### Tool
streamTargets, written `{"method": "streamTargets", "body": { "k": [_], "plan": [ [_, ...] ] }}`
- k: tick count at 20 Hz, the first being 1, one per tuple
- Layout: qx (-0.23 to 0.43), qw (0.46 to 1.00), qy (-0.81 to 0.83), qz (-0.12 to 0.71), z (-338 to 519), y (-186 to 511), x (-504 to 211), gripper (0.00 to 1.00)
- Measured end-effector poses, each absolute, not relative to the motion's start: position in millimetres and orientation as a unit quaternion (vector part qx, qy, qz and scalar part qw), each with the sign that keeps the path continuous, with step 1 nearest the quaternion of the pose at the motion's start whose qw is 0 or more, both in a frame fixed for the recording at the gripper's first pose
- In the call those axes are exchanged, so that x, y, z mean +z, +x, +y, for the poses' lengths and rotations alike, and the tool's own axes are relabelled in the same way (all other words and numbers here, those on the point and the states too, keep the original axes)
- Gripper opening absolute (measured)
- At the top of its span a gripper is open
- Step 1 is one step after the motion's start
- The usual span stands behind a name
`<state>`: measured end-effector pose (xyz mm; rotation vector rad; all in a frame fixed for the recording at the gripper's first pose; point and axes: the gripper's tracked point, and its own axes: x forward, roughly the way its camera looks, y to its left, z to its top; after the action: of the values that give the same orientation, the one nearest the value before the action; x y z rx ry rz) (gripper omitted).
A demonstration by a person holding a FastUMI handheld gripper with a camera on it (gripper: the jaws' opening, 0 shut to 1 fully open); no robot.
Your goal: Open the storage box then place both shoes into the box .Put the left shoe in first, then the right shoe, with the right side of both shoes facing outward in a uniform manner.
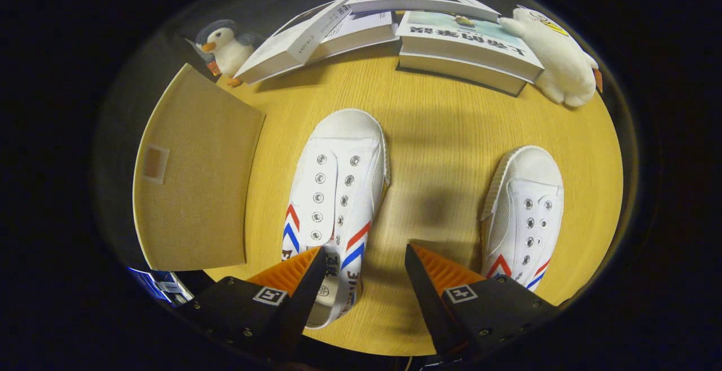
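Far left on the bench (440, 134): tan storage box (197, 173), lid closed. Next, one white canvas shoe (335, 190), heel under the left finger. Tongs (365, 261) spread apart, empty, nothing btwn fingers but bare wood. Second shoe (527, 207) w/ heel just beside the right finger. Shoes look light, soft, uppers likely collapse; grab at heel collar or rubber sidewall. Box lid prob light fabric, lift by edge.

Warmly lit wooden table (451, 128)
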<state>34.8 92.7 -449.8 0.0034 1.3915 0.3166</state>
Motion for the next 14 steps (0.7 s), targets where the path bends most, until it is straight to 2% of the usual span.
{"method": "streamTargets", "body": {
  "k": [1, 3, 4, 5, 6, 7, 8, 14],
  "plan": [
    [0.15, 0.759, -0.005, 0.634, 95, 38, -451, 0.86],
    [0.171, 0.755, 0.005, 0.633, 108, 37, -451, 0.5],
    [0.171, 0.757, -0.011, 0.631, 107, 37, -451, 0.25],
    [0.174, 0.757, -0.028, 0.63, 105, 37, -450, 0.18],
    [0.174, 0.759, -0.029, 0.626, 104, 38, -449, 0.06],
    [0.171, 0.759, -0.017, 0.628, 106, 34, -454, 0.06],
    [0.169, 0.754, -0.004, 0.635, 105, 35, -447, 0.0],
    [0.17, 0.727, 0.056, 0.662, 103, 21, -422, 0.0]
  ]
}}
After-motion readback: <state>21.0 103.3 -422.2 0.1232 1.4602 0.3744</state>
